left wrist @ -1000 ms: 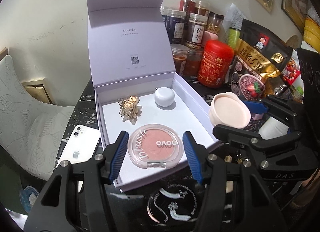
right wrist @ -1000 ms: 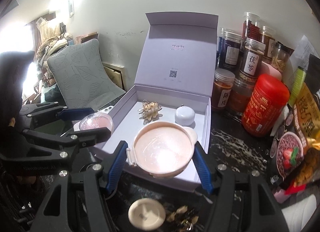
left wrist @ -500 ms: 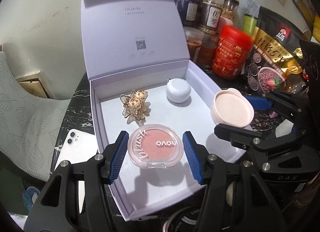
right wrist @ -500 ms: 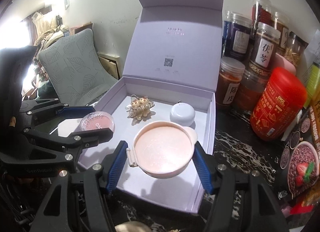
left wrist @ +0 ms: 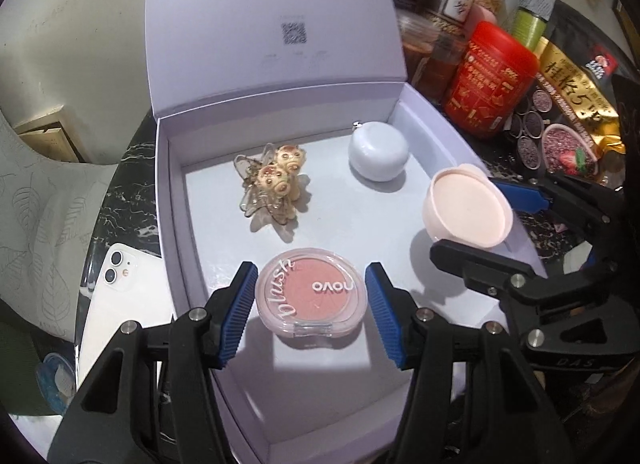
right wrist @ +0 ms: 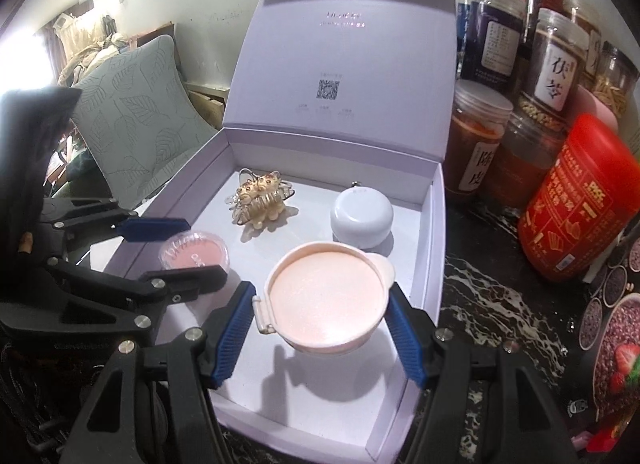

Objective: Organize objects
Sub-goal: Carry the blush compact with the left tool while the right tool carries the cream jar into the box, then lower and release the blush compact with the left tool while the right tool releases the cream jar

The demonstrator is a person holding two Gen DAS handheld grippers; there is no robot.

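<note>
An open lavender gift box (left wrist: pixel 172 200) (right wrist: pixel 436 248) stands with its lid upright. Inside lie a gold hair clip (left wrist: pixel 272 184) (right wrist: pixel 260 198) and a white round case (left wrist: pixel 378 154) (right wrist: pixel 362 218). My left gripper (left wrist: pixel 310 306) is shut on a pink blush compact (left wrist: pixel 311 295) (right wrist: pixel 194 256) and holds it low over the box's front left. My right gripper (right wrist: pixel 320 304) is shut on a peach round case (right wrist: pixel 325 298) (left wrist: pixel 466 210) and holds it over the box's front right.
A white phone (left wrist: pixel 116 296) lies left of the box. Several jars (right wrist: pixel 548 76), a red canister (right wrist: pixel 580 200) (left wrist: pixel 490 76) and a snack bag (left wrist: pixel 568 104) crowd the right side on the dark marble table (right wrist: pixel 480 296). A leaf-patterned cushion (right wrist: pixel 132 116) is at the left.
Both grippers have moved forward and down over the box, each still carrying its item. The compact and the peach case now hang inside the box's outline.
</note>
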